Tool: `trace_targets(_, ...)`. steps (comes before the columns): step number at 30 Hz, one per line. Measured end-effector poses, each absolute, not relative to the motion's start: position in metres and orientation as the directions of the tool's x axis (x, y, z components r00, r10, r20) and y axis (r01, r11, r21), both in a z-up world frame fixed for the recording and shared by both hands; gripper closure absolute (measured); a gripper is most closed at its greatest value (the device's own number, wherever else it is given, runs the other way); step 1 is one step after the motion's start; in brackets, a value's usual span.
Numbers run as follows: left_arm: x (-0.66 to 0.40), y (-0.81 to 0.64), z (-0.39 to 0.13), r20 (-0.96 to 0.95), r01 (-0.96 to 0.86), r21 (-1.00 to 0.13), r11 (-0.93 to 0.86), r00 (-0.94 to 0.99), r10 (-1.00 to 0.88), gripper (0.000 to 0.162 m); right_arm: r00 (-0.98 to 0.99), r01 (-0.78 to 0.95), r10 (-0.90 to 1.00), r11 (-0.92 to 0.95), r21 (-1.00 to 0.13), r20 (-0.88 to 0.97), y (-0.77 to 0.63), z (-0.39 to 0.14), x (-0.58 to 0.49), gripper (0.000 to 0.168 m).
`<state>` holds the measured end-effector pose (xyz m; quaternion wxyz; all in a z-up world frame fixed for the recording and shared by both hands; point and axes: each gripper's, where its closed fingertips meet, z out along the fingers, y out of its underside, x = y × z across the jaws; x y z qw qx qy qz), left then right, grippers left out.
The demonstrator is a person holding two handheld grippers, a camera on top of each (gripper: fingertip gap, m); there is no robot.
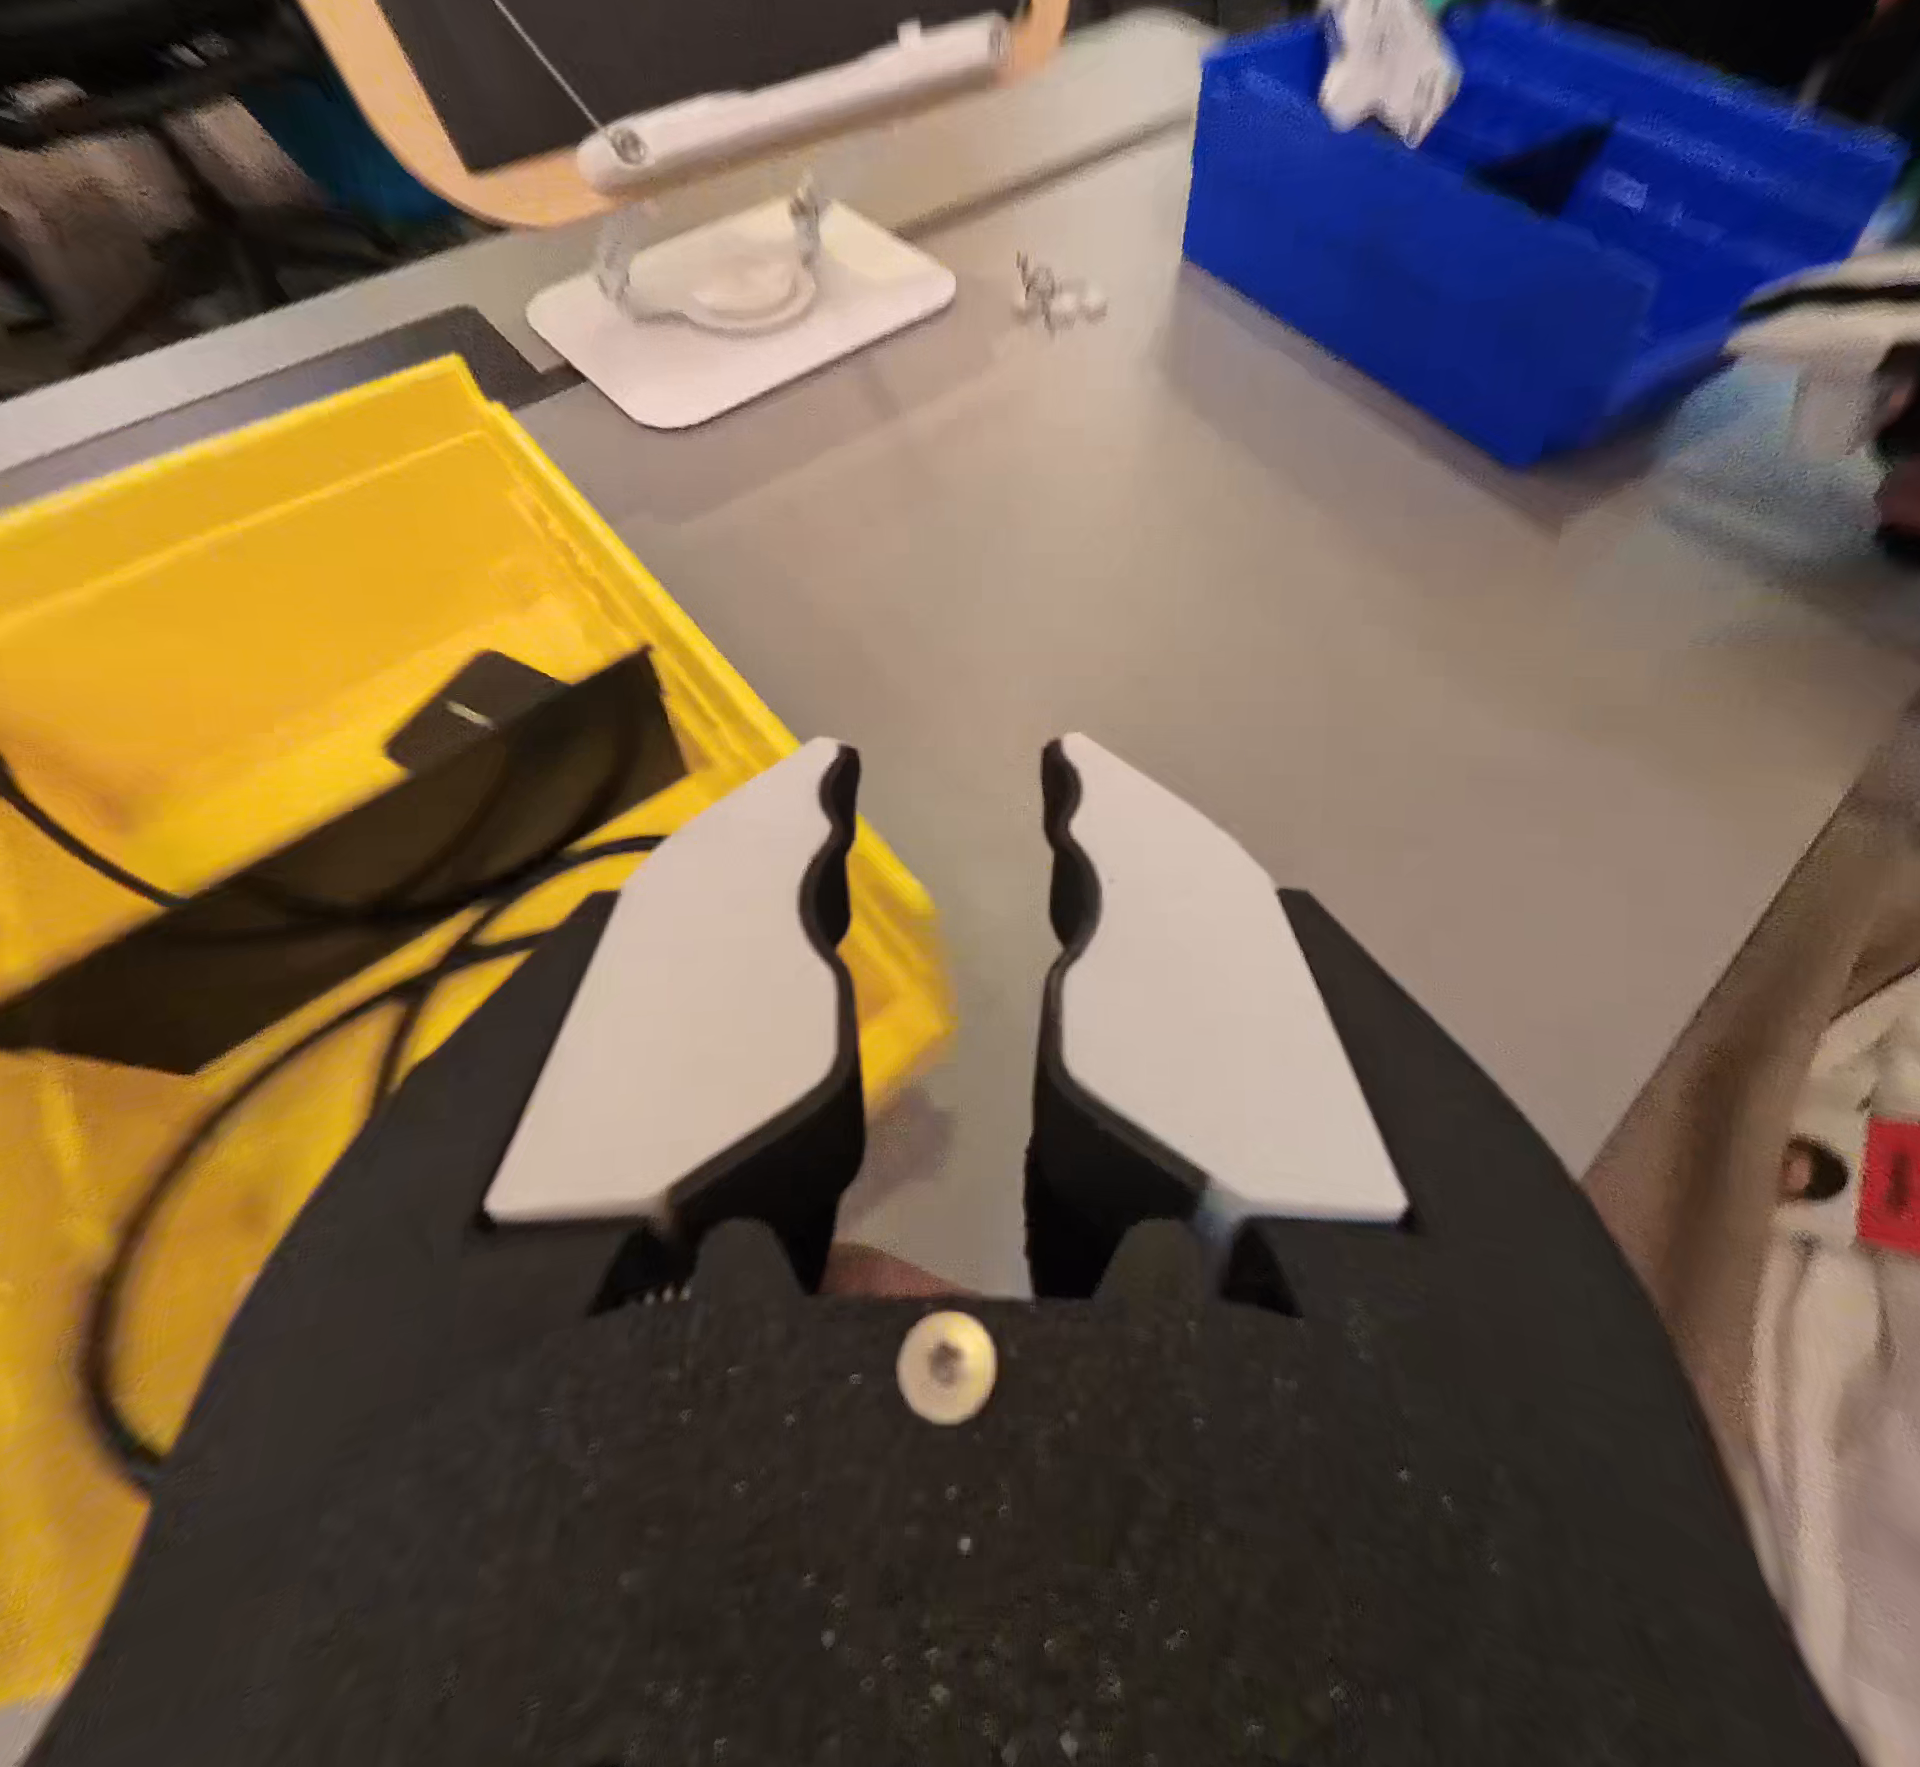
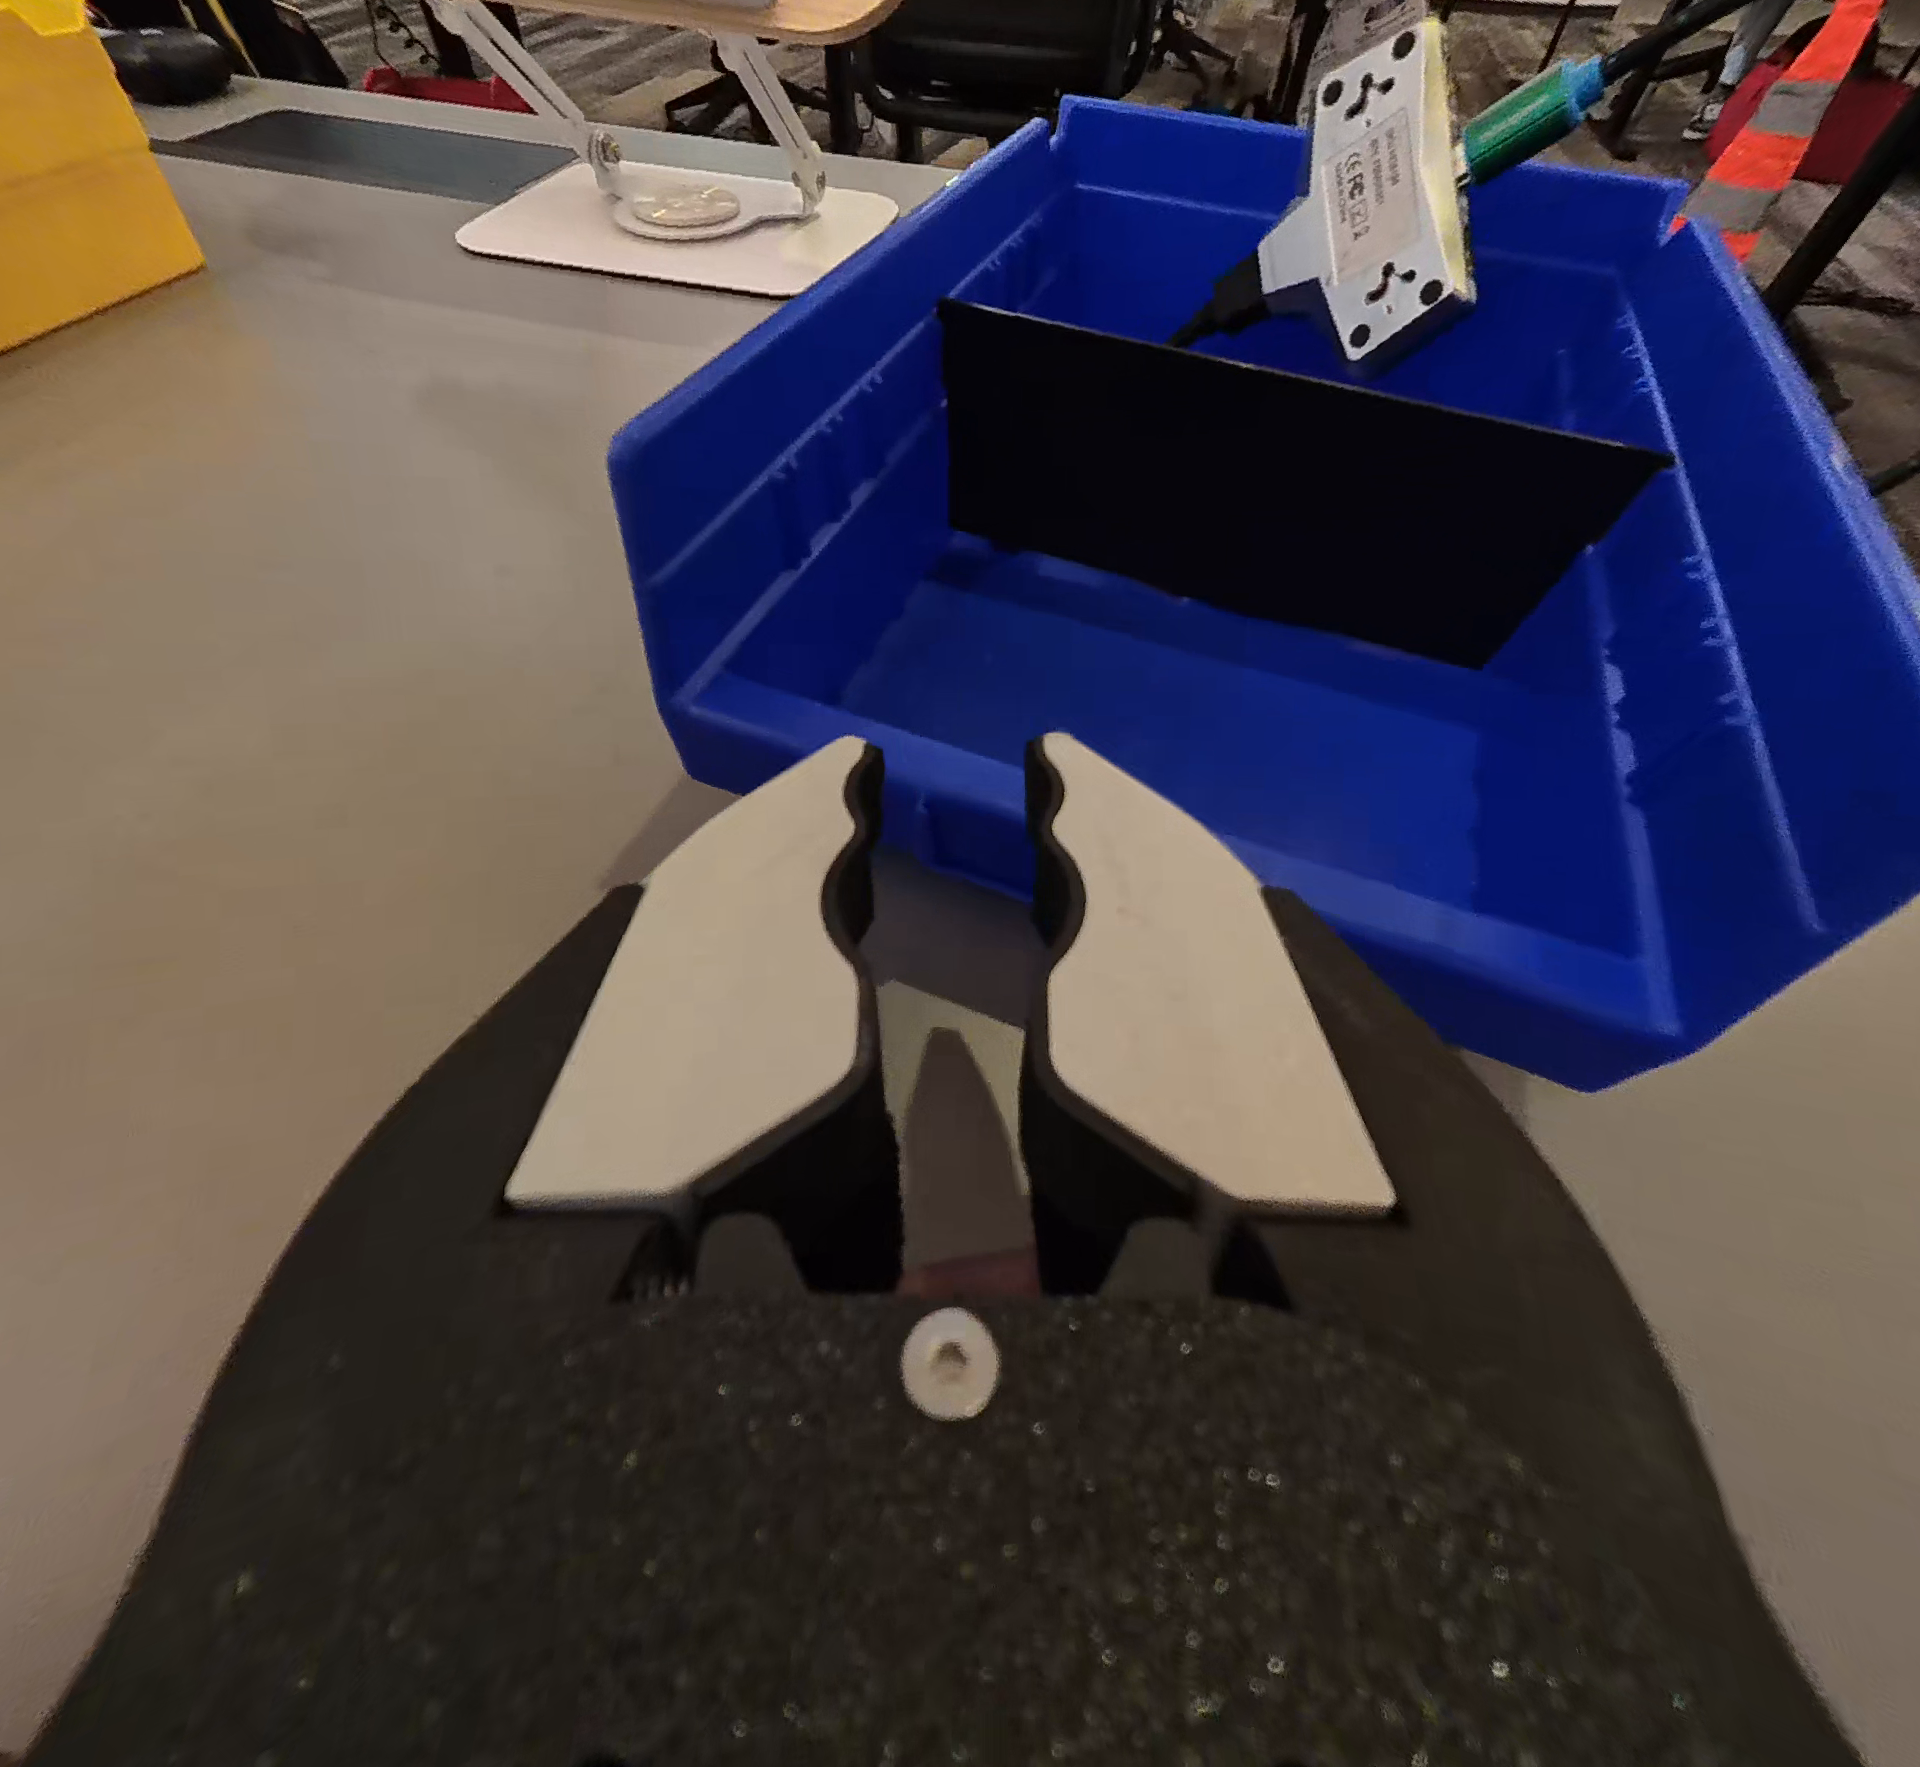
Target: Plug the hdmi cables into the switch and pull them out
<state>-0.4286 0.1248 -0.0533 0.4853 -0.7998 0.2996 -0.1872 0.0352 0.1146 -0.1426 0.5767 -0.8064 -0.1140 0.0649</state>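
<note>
While both tongs, left [image 1: 951,761] and right [image 2: 954,756], are held apart and empty, the light, rigid switch [image 2: 1377,211] propped on the blue bin [image 2: 831,512] is best gripped across its flat sides.

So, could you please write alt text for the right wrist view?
An open, empty right gripper hovers before a blue bin split by a black divider. A white switch with a green-plugged cable hangs above its far compartment.
</note>
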Motion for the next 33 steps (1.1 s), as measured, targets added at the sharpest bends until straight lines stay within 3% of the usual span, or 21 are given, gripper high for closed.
trace_targets(3, -0.454, 0.188, -0.05, -0.173, -0.55, -0.766, -0.332, 0.674, -0.718, 0.123, 0.963, 0.073, 0.268, -0.321, -0.944, -0.017, 0.116, -0.144, 0.035, 0.143)
trace_targets(6, -0.484, 0.257, -0.071, -0.299, -0.758, -0.557, -0.34, 0.565, -0.769, 0.122, 0.963, 0.064, 0.266, -0.327, -0.943, -0.027, 0.117, -0.144, 0.036, 0.142)
trace_targets(14, -0.494, 0.329, -0.15, -0.102, -0.887, -0.302, -0.35, 0.395, -0.913, 0.104, 0.966, 0.036, 0.254, -0.321, -0.946, -0.049, 0.119, -0.144, 0.042, 0.142)
trace_targets(16, -0.492, 0.324, -0.168, -0.032, -0.908, -0.245, -0.34, 0.358, -0.933, 0.105, 0.967, 0.025, 0.248, -0.322, -0.946, -0.059, 0.122, -0.144, 0.044, 0.141)
trace_targets(20, -0.492, 0.327, -0.191, -0.05, -0.936, -0.179, -0.302, 0.315, -0.948, 0.101, 0.968, 0.019, 0.243, -0.327, -0.945, -0.065, 0.125, -0.144, 0.046, 0.141)
trace_targets(24, -0.499, 0.326, -0.208, -0.036, -0.94, -0.125, -0.319, 0.325, -0.945, 0.081, 0.963, 0.021, 0.259, -0.35, -0.937, -0.075, 0.127, -0.148, 0.044, 0.141)
trace_targets(27, -0.501, 0.32, -0.215, -0.004, -0.94, -0.118, -0.321, 0.324, -0.946, 0.083, 0.958, 0.024, 0.273, -0.38, -0.925, -0.087, 0.128, -0.152, 0.042, 0.141)
trace_targets(29, -0.501, 0.32, -0.213, -0.005, -0.939, -0.124, -0.321, 0.324, -0.946, 0.095, 0.957, 0.025, 0.277, -0.381, -0.924, -0.089, 0.128, -0.152, 0.041, 0.141)
trace_targets(33, -0.508, 0.323, -0.21, -0.056, -0.945, -0.11, -0.307, 0.314, -0.948, 0.096, 0.958, 0.031, 0.276, -0.369, -0.929, -0.078, 0.127, -0.151, 0.041, 0.141)
